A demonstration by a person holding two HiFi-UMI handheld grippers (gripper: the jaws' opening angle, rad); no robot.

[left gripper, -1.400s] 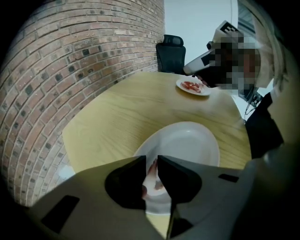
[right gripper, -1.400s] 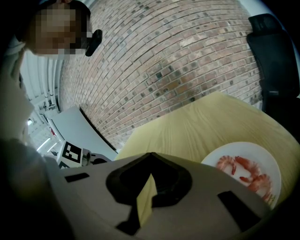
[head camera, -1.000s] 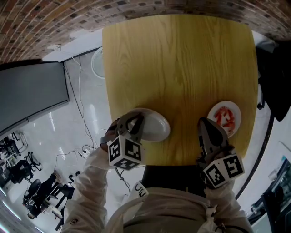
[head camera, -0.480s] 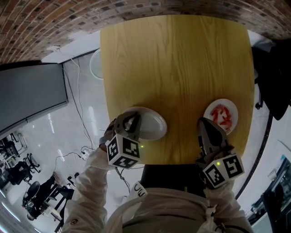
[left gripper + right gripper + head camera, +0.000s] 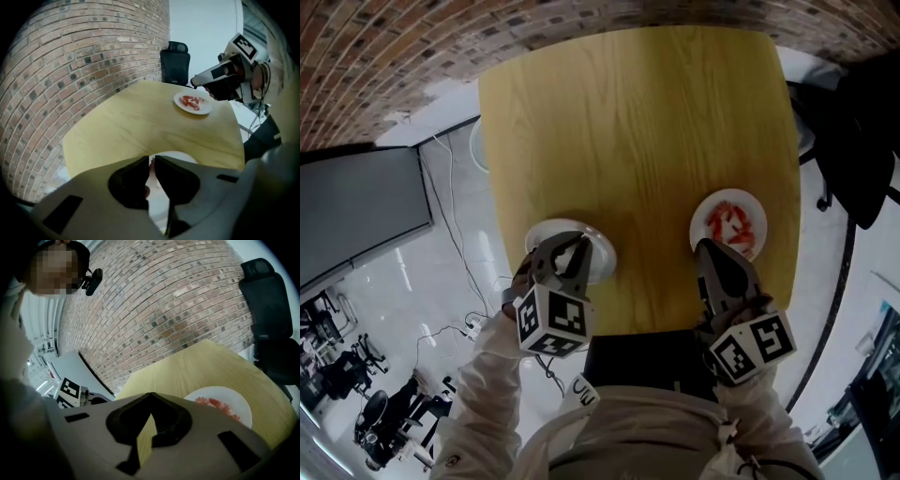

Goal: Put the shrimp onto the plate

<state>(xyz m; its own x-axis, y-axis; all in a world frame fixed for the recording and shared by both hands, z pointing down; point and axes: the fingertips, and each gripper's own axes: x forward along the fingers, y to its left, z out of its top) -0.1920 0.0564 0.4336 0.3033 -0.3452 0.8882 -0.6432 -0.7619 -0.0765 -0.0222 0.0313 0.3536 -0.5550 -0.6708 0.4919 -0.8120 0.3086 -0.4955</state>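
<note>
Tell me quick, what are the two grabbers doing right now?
Left gripper: closed on a small pink piece, apparently a shrimp.
Right gripper: closed, holding nothing.

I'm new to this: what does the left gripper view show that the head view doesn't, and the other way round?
Only the left gripper view: a small pink piece, probably a shrimp, pinched between the tips of the left tongs.
Only the head view: the left tongs' marker cube and the grey panel off to the side.
Both: the wooden table, the white plate under the left tongs, the plate of shrimp, the right tongs and the brick wall.
</note>
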